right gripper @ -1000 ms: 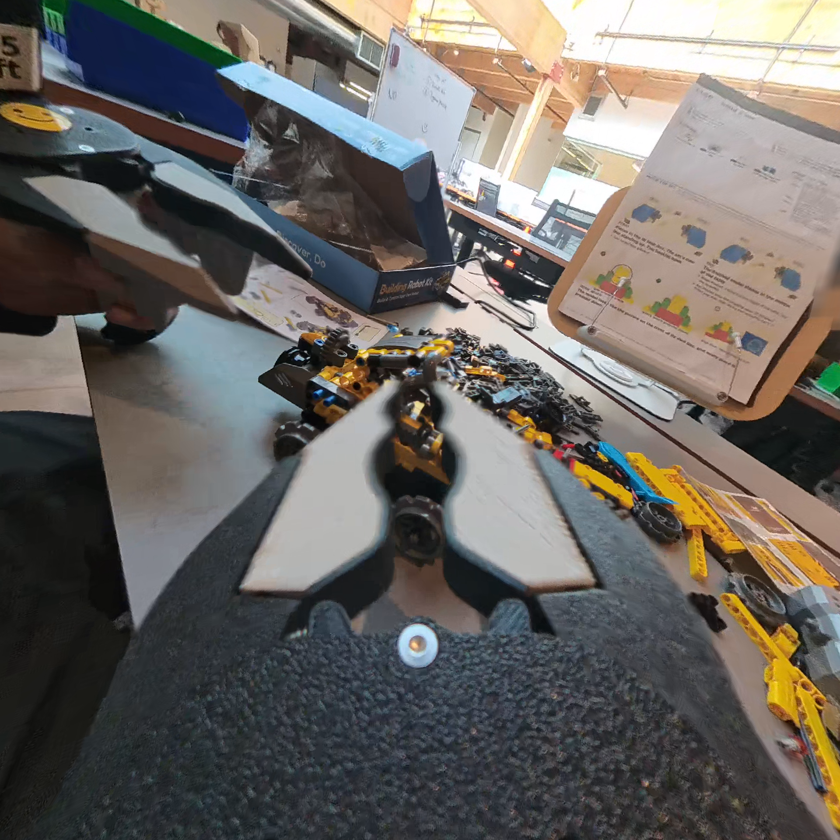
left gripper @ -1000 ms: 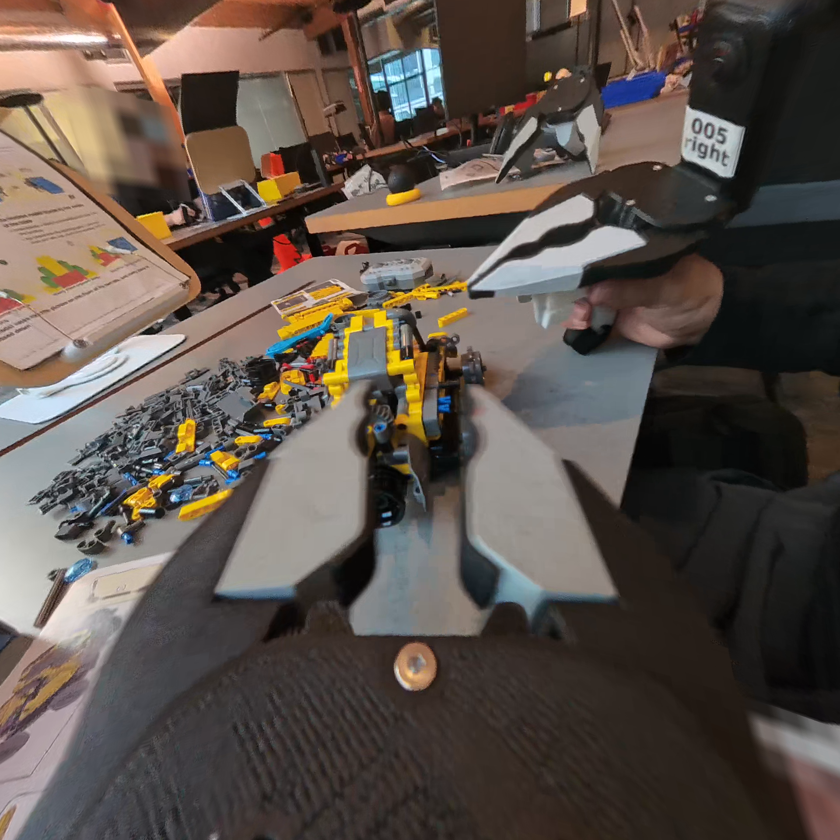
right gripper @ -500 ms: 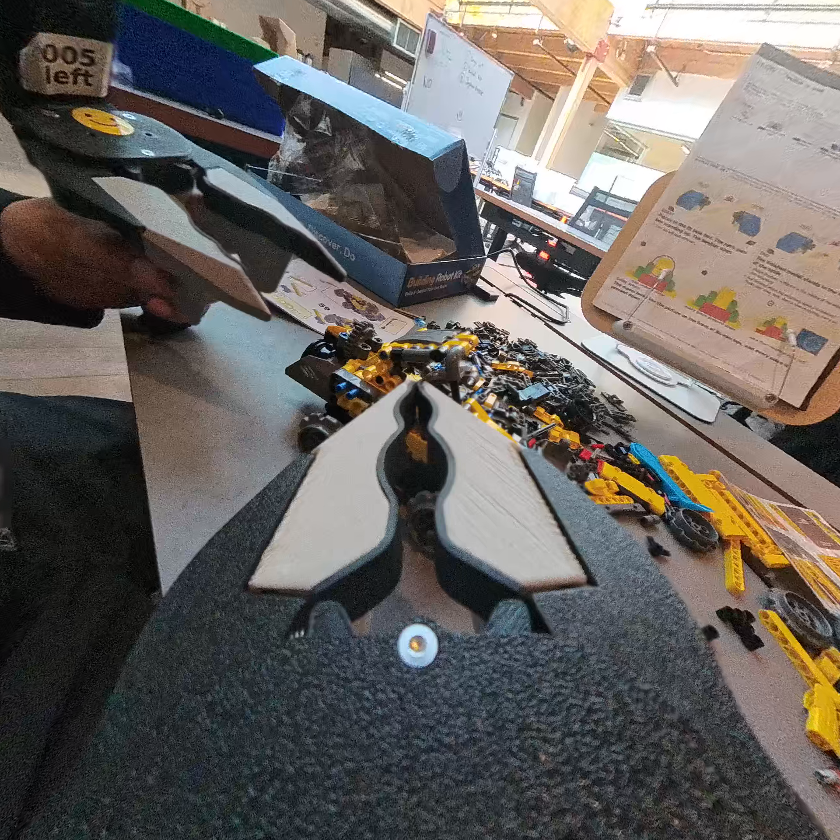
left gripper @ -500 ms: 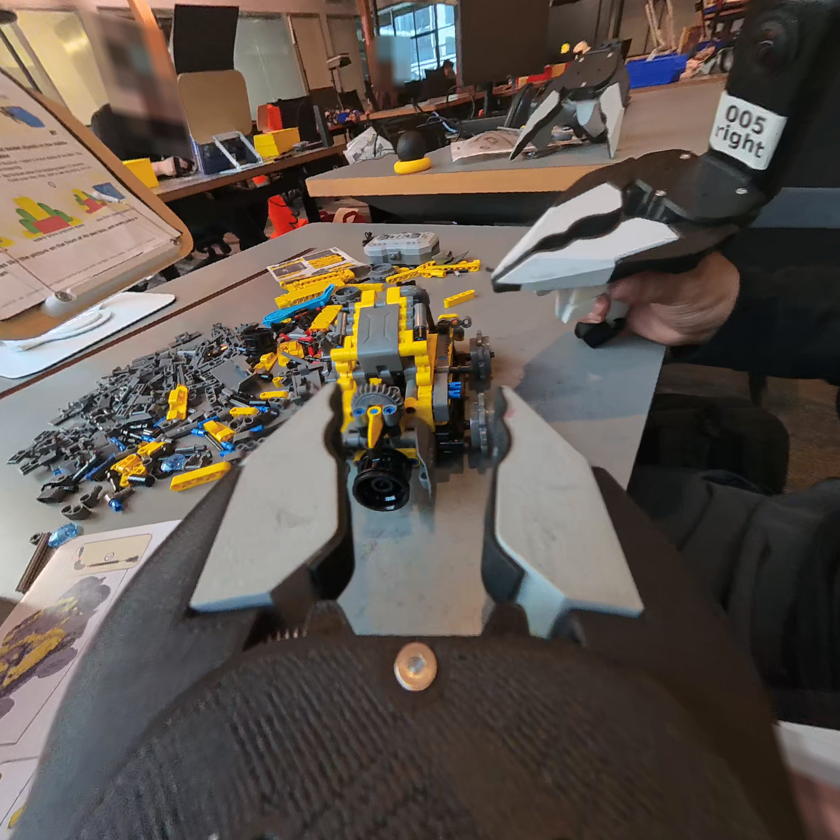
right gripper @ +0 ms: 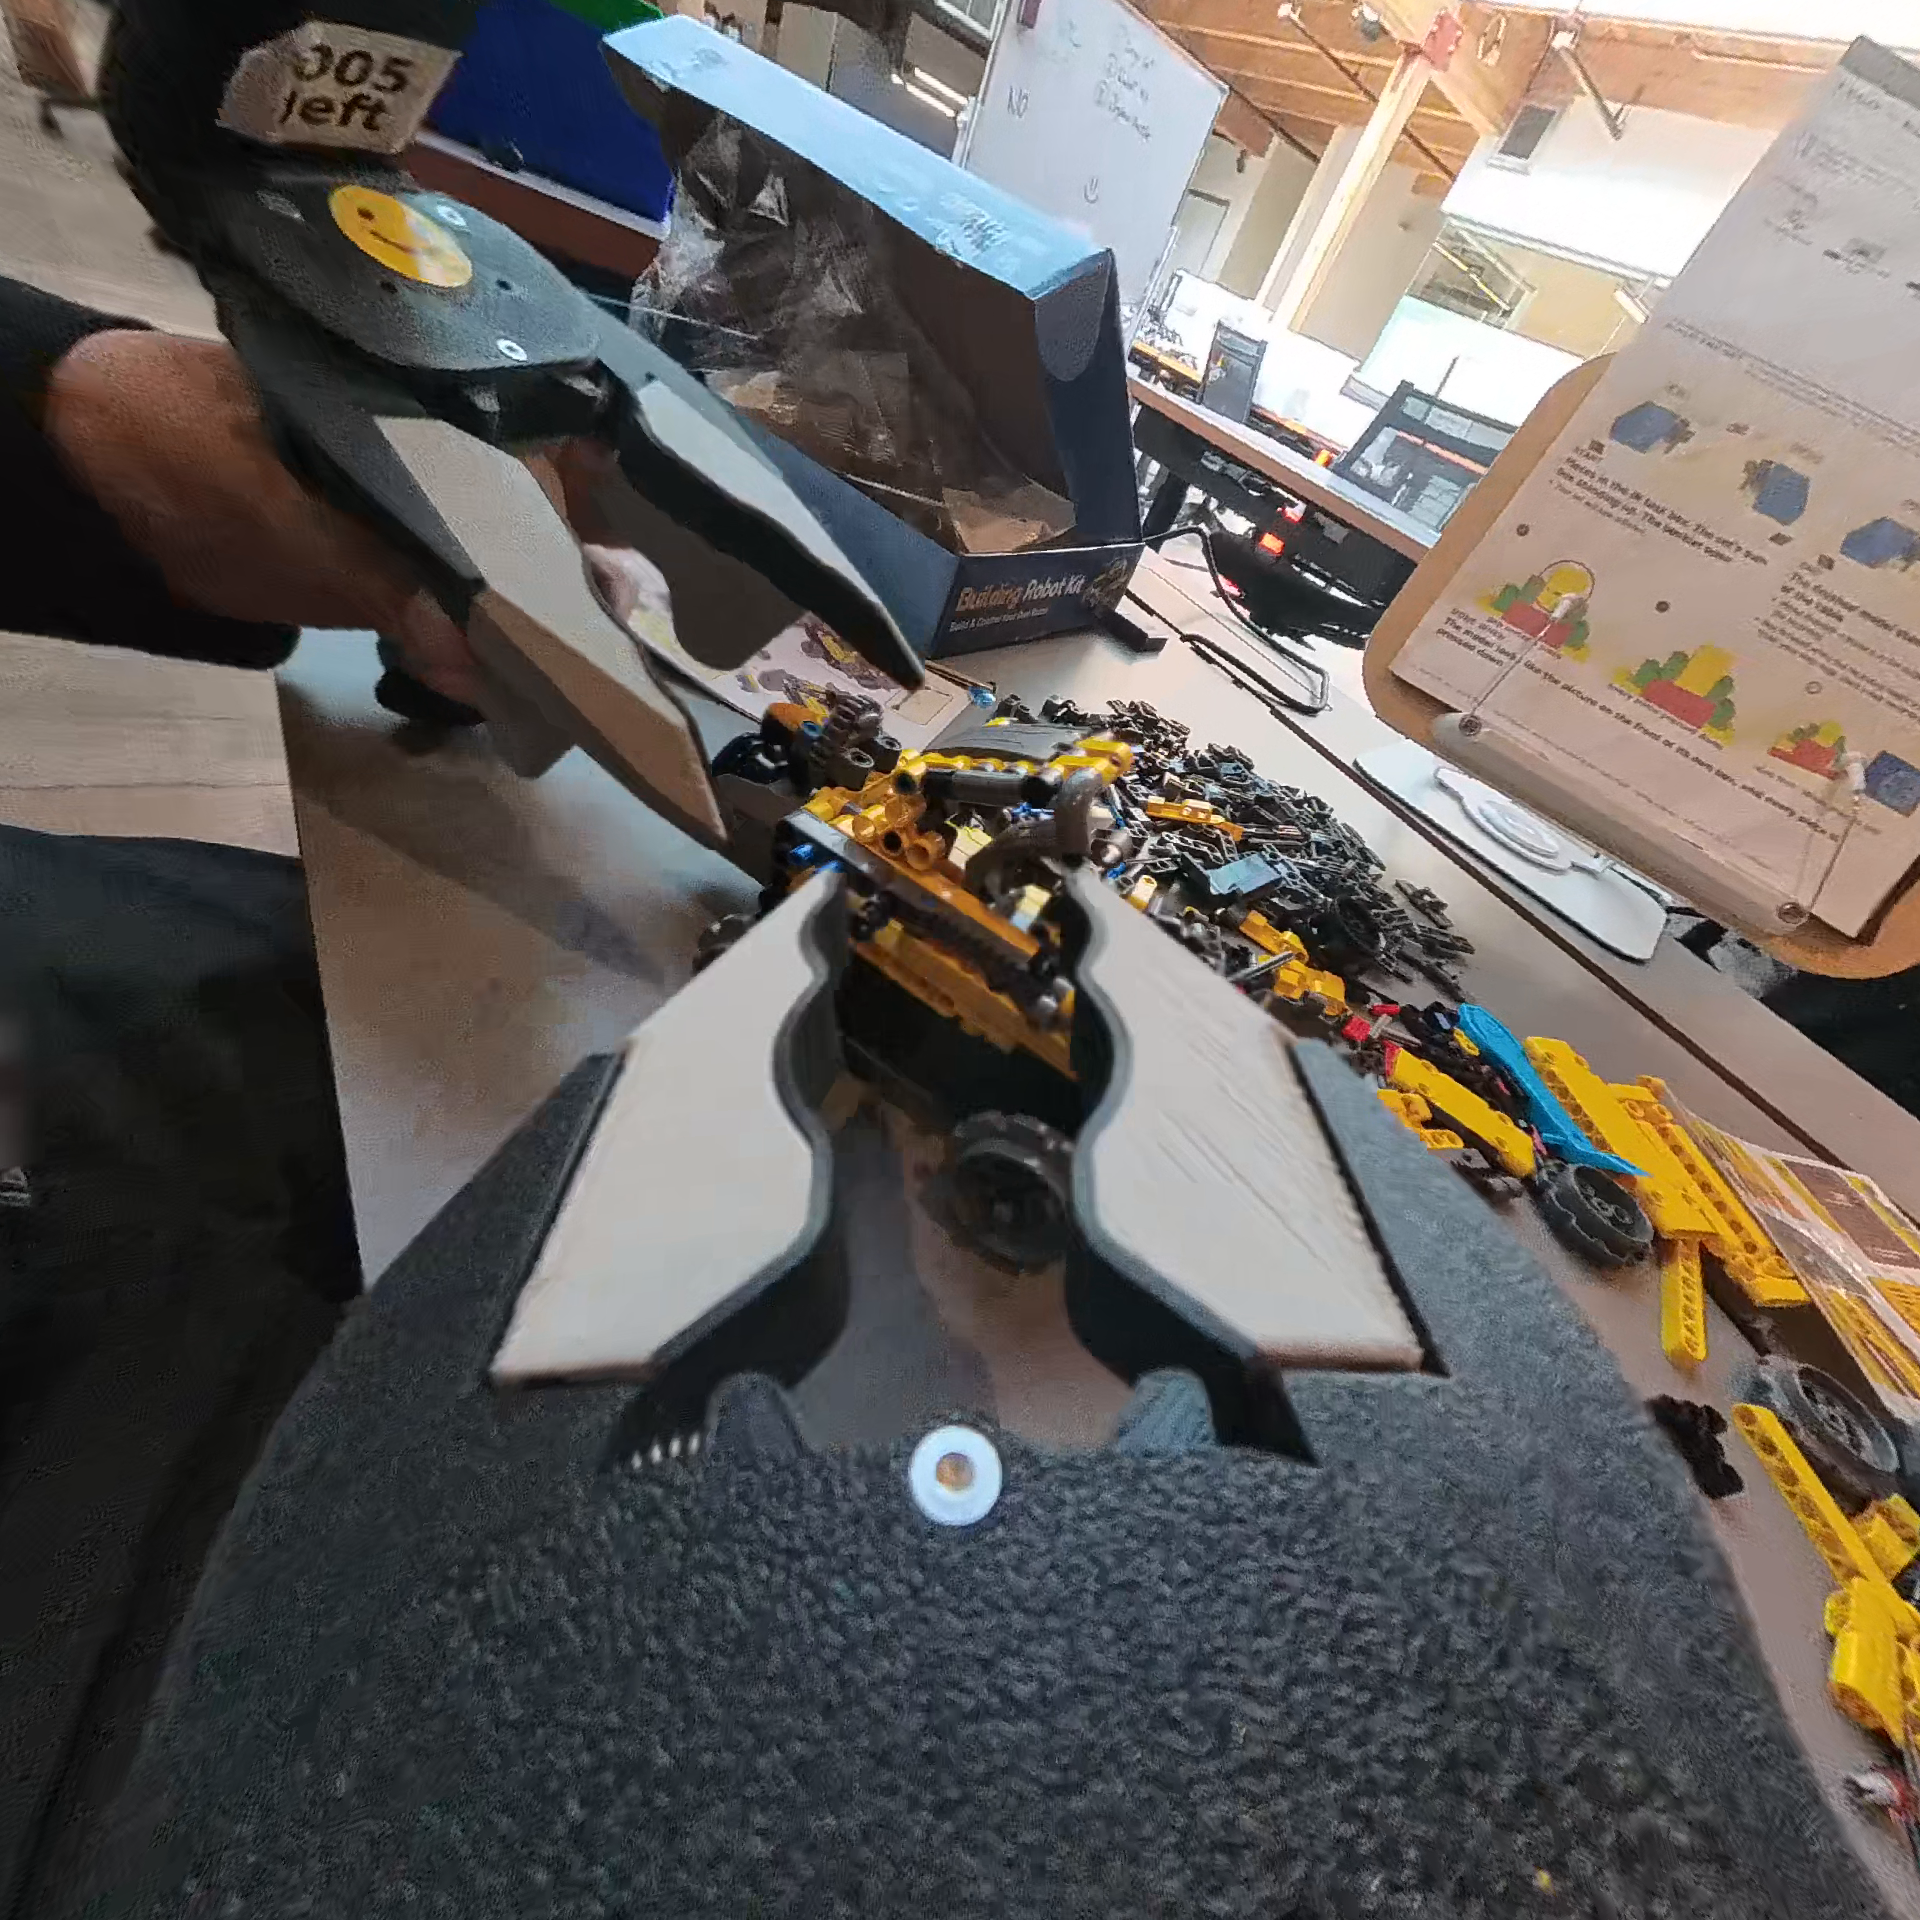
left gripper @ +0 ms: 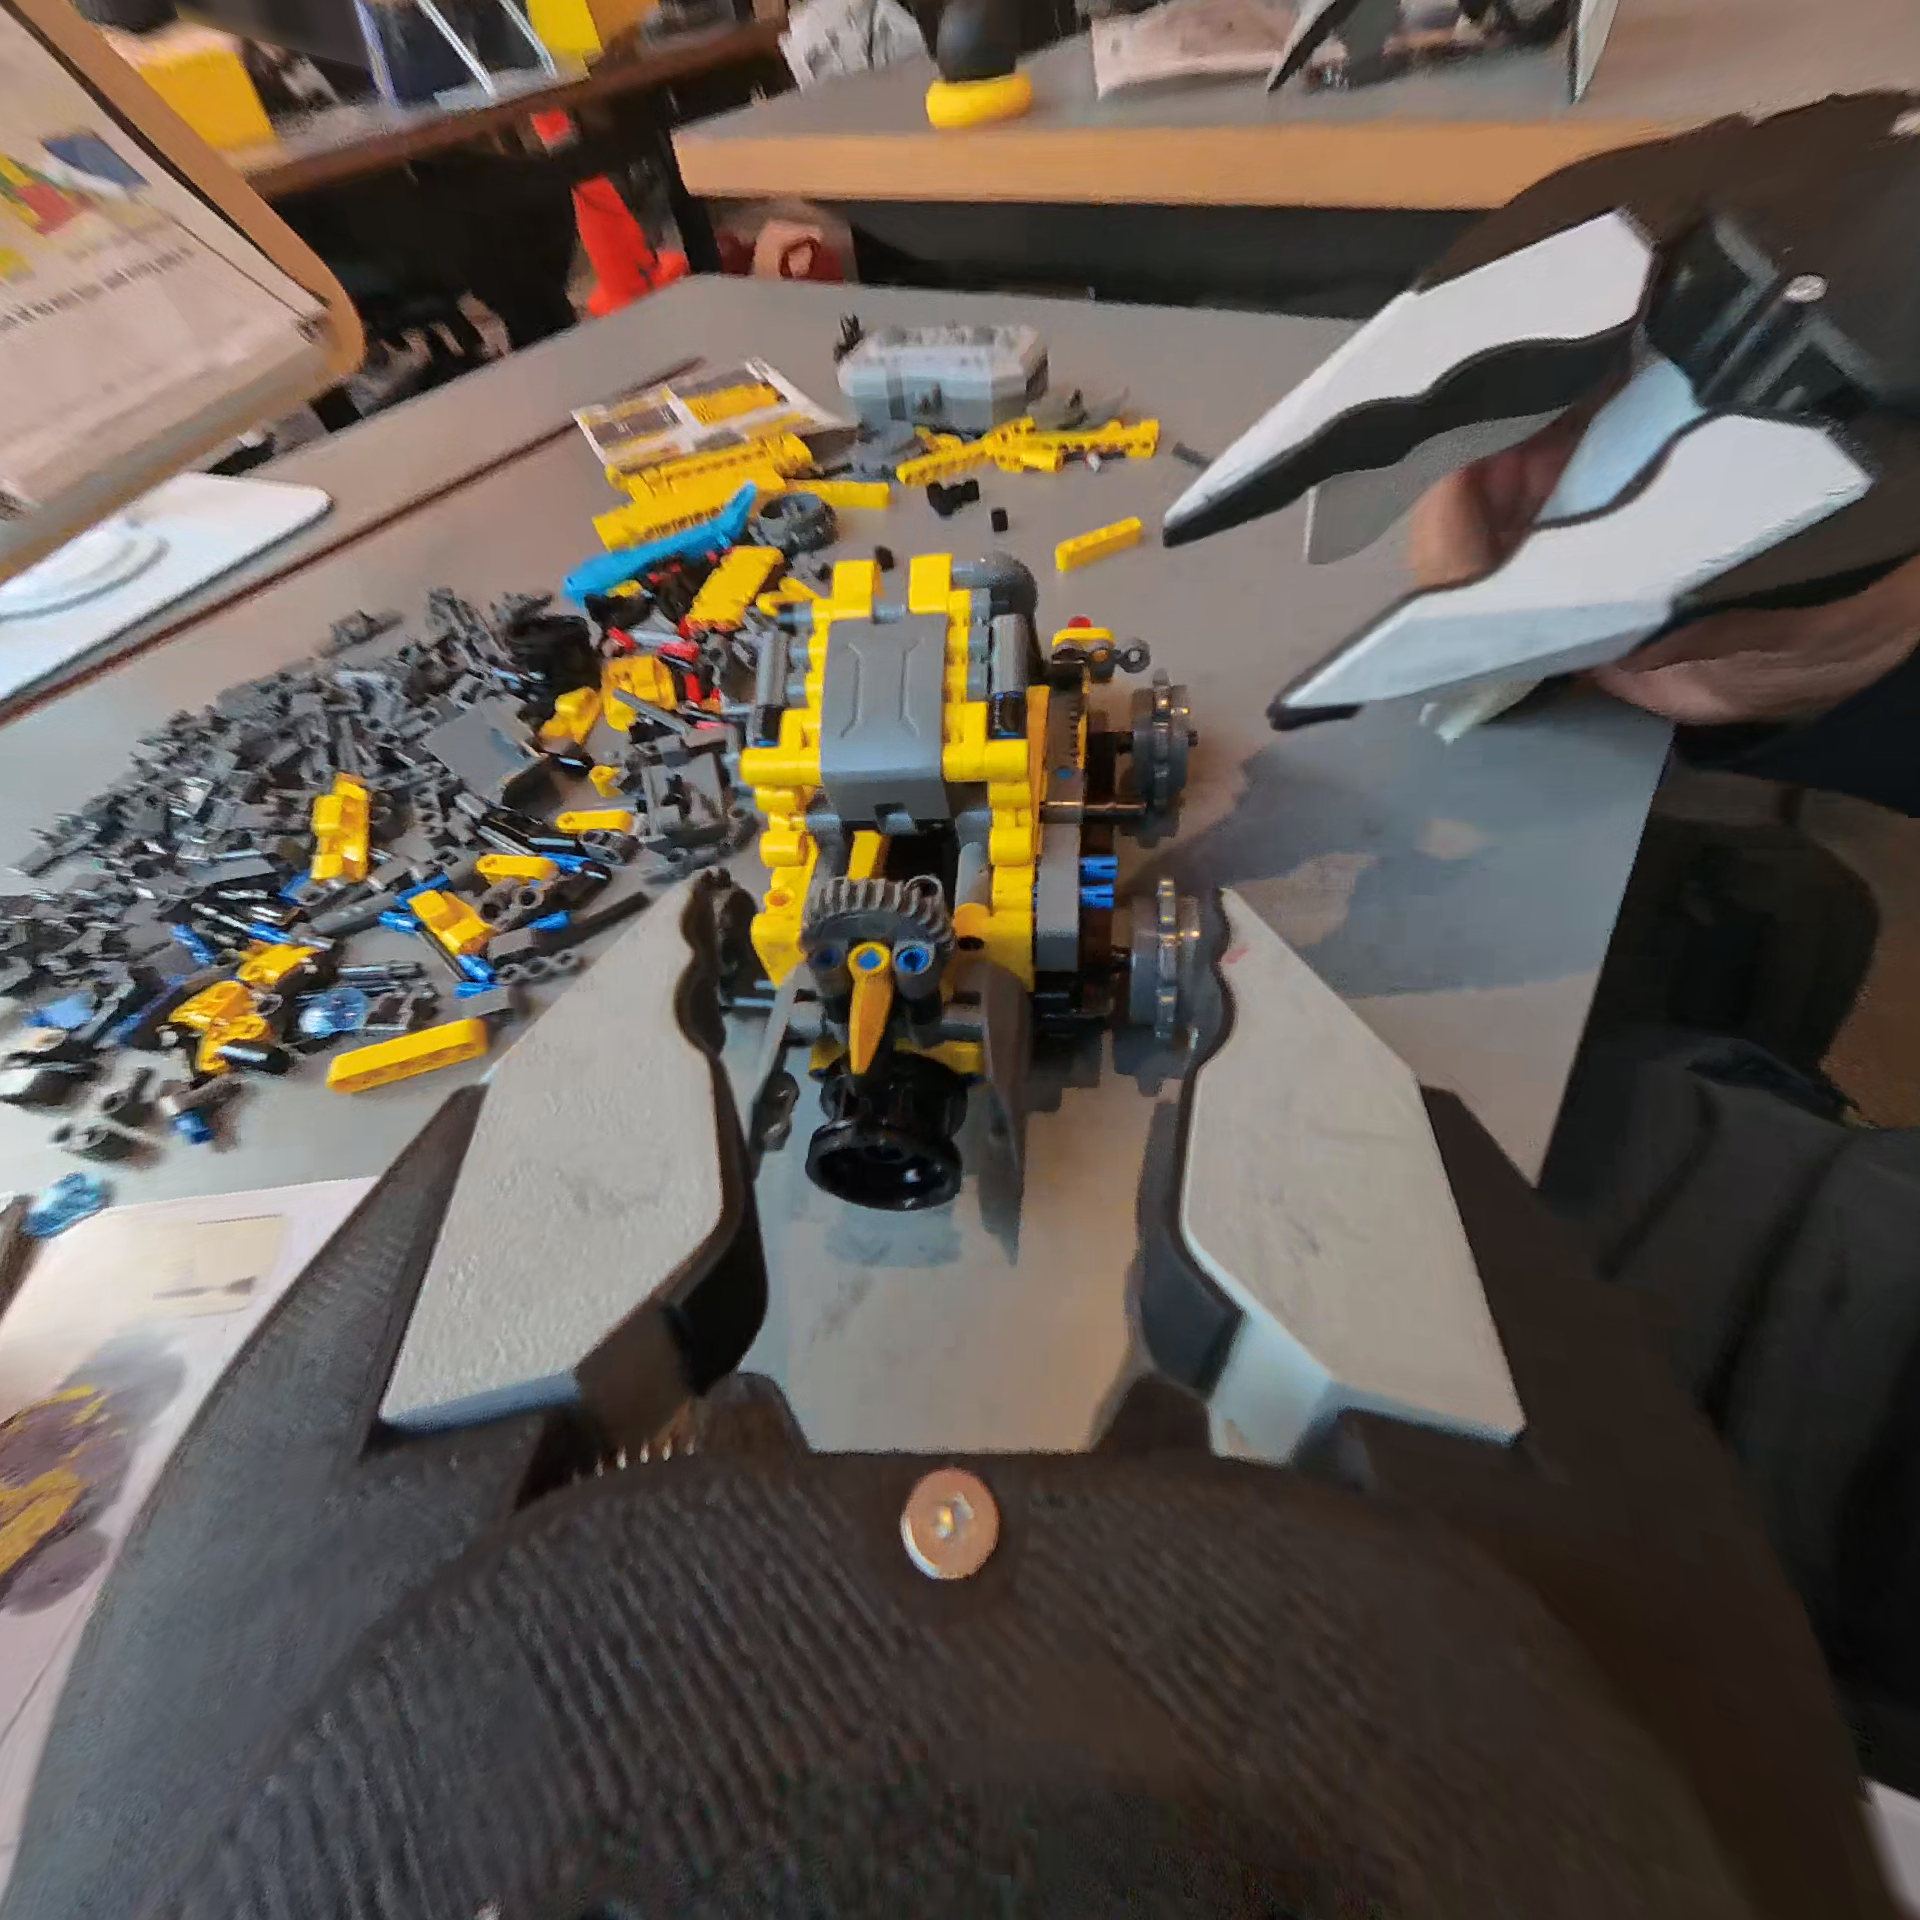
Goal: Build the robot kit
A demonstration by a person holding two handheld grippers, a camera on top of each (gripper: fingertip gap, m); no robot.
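Note:
A yellow and grey brick-built vehicle model (left gripper: 904,748) stands on the grey table (left gripper: 1403,894). My left gripper (left gripper: 966,904) is open, its fingers either side of the model's near end with its black hub, without gripping it. My right gripper (left gripper: 1221,623) is open and hovers just right of the model. In the right wrist view the right gripper (right gripper: 951,883) frames the model's side (right gripper: 966,821) and a dark side wheel (right gripper: 1008,1195). The left gripper (right gripper: 816,753) shows there at the model's far-left end.
A pile of loose dark, yellow and blue parts (left gripper: 312,831) lies left of the model. A booklet (left gripper: 104,1403), an open blue box (right gripper: 935,416) and an instruction board on a stand (right gripper: 1662,623) stand around. The table edge (left gripper: 1600,935) runs close on the right.
My left gripper has opened wide around the model's end and tilted down. My right gripper, shut half a second ago, has opened and come closer to the model.

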